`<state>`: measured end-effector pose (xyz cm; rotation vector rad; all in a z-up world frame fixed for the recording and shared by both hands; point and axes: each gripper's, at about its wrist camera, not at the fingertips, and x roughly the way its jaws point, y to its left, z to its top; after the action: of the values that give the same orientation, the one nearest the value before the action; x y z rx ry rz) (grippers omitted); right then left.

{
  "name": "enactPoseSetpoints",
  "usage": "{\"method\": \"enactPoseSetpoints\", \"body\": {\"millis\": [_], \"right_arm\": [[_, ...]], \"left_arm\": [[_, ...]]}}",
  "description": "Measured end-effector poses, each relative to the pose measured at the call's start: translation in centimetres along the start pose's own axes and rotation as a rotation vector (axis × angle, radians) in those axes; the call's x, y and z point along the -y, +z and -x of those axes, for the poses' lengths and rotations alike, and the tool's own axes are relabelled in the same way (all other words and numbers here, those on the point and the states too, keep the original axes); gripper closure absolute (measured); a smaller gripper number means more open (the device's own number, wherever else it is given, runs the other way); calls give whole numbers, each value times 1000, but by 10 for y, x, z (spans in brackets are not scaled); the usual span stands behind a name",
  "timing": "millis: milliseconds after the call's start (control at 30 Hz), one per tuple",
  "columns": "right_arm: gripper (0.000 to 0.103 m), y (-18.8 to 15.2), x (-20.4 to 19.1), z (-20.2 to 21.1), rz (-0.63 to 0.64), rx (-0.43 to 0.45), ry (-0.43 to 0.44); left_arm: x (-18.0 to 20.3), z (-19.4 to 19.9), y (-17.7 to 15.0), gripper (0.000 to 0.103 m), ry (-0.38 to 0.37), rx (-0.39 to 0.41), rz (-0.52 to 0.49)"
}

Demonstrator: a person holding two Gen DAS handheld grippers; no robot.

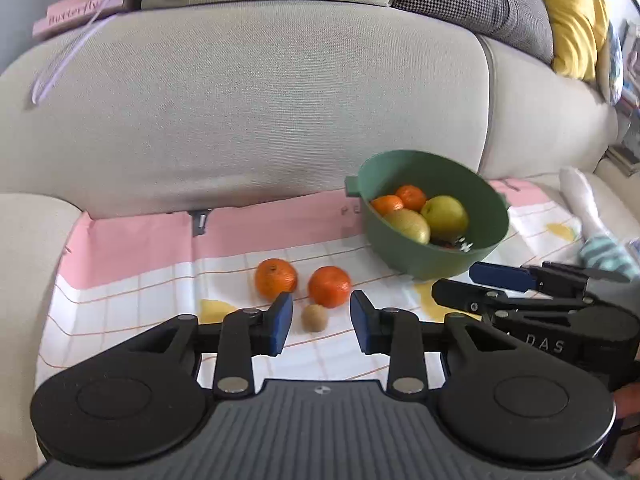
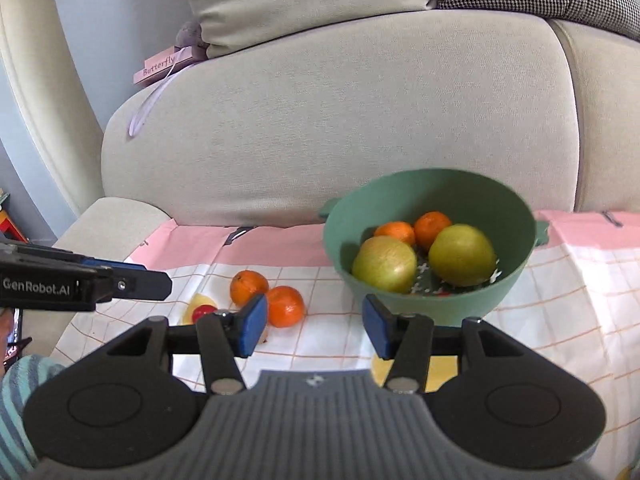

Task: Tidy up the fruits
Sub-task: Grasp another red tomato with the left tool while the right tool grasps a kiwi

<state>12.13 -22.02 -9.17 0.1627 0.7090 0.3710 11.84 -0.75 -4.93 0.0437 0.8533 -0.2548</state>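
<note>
A green bowl [image 1: 408, 256] [image 2: 516, 288] sits on a checked cloth [image 1: 140, 280] on the sofa seat. It holds two tangerines [image 1: 411, 197] [image 2: 432, 228] and two yellow-green apples [image 1: 446, 216] [image 2: 462, 256]. Two more tangerines [image 1: 276, 279] [image 1: 329, 286] [image 2: 285, 306] and a small brown kiwi [image 1: 315, 317] lie on the cloth left of the bowl. My left gripper [image 1: 321, 322] is open and empty, just before the kiwi. My right gripper [image 2: 315, 326] is open and empty, between the loose tangerines and the bowl. A small red fruit [image 2: 203, 313] lies further left.
The beige sofa backrest [image 1: 248, 112] rises right behind the cloth. A pink "Butterfly" book [image 1: 76, 14] lies on top of it, with cushions [image 1: 576, 16] behind. The right gripper's body [image 1: 532, 300] shows at the left wrist view's right edge. A sofa armrest [image 2: 112, 220] is at left.
</note>
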Motion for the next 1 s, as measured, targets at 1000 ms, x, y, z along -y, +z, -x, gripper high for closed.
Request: {"method": "enactPoseSetpoints", "body": {"millis": [1000], "right_arm": [[71,-30,-50,-99,191,-120,51]], "left_arm": [[-48,-81,-21,64,96,-133,-90]]}}
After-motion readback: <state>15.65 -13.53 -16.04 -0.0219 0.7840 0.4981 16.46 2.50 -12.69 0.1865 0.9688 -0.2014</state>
